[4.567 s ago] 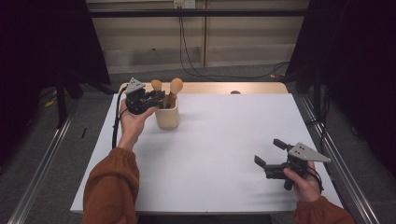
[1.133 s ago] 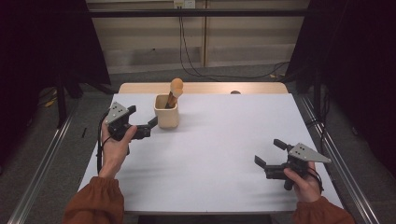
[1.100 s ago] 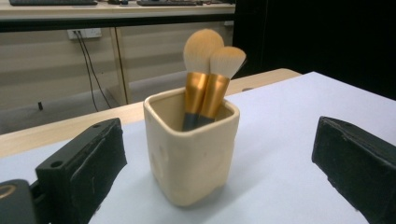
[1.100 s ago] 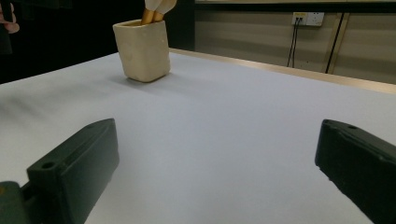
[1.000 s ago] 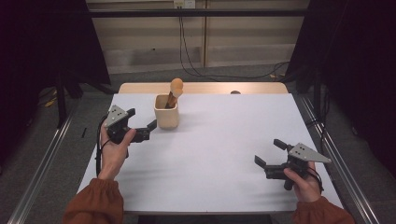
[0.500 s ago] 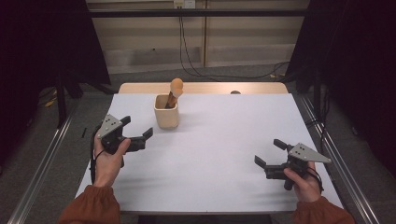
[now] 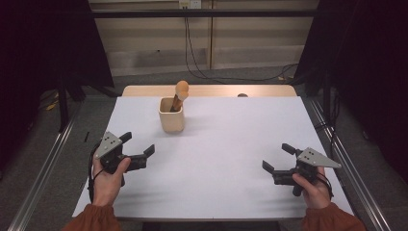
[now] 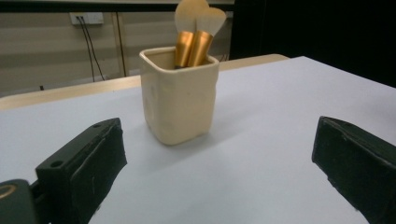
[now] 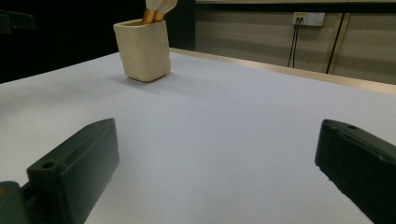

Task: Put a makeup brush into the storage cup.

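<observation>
We see the left hand-held gripper low over the near left part of the white-topped table, its jaws spread wide with nothing between them. The right hand-held gripper sits at the near right, jaws likewise parted and empty. Well apart from both, toward the far middle of the table, stands the cream square ceramic cup, upright. In the left gripper view the cup lies straight ahead between the jaws but beyond them, and two gold-ferruled makeup brushes lean together inside it, their handles hidden by its wall. In the right gripper view the cup is far off at upper left, with the brush heads cut off by the frame's top edge.
</observation>
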A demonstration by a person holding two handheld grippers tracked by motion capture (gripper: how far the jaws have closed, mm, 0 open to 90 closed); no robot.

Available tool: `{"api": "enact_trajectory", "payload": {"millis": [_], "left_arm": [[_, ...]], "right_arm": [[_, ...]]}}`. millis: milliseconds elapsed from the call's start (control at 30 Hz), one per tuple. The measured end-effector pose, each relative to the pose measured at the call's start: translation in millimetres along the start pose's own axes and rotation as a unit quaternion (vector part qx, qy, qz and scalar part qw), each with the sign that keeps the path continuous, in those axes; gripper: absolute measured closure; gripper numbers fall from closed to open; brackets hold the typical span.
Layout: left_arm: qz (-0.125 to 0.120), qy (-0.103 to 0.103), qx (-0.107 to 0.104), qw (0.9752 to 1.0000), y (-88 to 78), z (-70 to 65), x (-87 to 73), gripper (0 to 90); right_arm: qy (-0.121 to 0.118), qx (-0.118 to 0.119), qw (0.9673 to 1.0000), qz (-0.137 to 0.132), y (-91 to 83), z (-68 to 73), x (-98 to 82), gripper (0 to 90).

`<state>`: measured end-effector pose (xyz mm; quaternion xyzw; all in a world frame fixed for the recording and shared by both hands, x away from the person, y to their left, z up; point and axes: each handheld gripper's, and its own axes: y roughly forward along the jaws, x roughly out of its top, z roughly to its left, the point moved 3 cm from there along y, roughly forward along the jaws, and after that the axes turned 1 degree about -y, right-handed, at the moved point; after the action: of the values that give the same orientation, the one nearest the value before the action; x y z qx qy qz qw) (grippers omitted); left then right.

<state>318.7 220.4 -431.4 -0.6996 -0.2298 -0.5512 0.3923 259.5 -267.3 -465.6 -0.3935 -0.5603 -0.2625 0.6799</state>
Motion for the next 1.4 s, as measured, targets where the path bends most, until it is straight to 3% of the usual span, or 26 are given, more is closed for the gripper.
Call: {"api": "enact_trajectory", "payload": {"millis": [100,433,533,633,867,1067,1400], "left_arm": [[0.001,-0.008,-0.001,1.0000,-4.1,-0.3,-3.6,2.7],[0.004,-0.002,-0.005,1.0000,-15.0,-11.4,-10.7,2.6],[0.001,0.000,-0.018,0.9998,-17.4,-13.2,-13.5,2.3],[0.000,-0.007,-0.014,0.9999,-19.9,-14.5,-16.9,2.3],[0.008,0.002,-0.017,0.9998,-27.5,-18.9,-26.2,2.3],[0.005,-0.010,-0.010,0.9999,-35.1,-19.5,-31.4,2.3],[0.004,-0.002,-0.008,1.0000,-39.2,-20.2,-34.9,2.5]], "right_arm": [[0.001,0.001,1.0000,0.001,0.0,0.5,0.1,0.0],[0.000,0.001,1.0000,0.001,0.2,0.6,0.0,0.0],[-0.001,0.001,1.0000,0.001,0.1,0.8,0.0,0.0],[-0.001,0.001,1.0000,0.001,-0.1,0.7,0.1,0.0],[-0.001,0.001,1.0000,0.000,-0.7,0.7,-0.1,0.0],[0.000,-0.001,1.0000,-0.001,-2.2,0.5,-0.1,0.0],[-0.004,0.003,1.0000,0.001,-1.9,1.0,-0.5,0.0]]}}
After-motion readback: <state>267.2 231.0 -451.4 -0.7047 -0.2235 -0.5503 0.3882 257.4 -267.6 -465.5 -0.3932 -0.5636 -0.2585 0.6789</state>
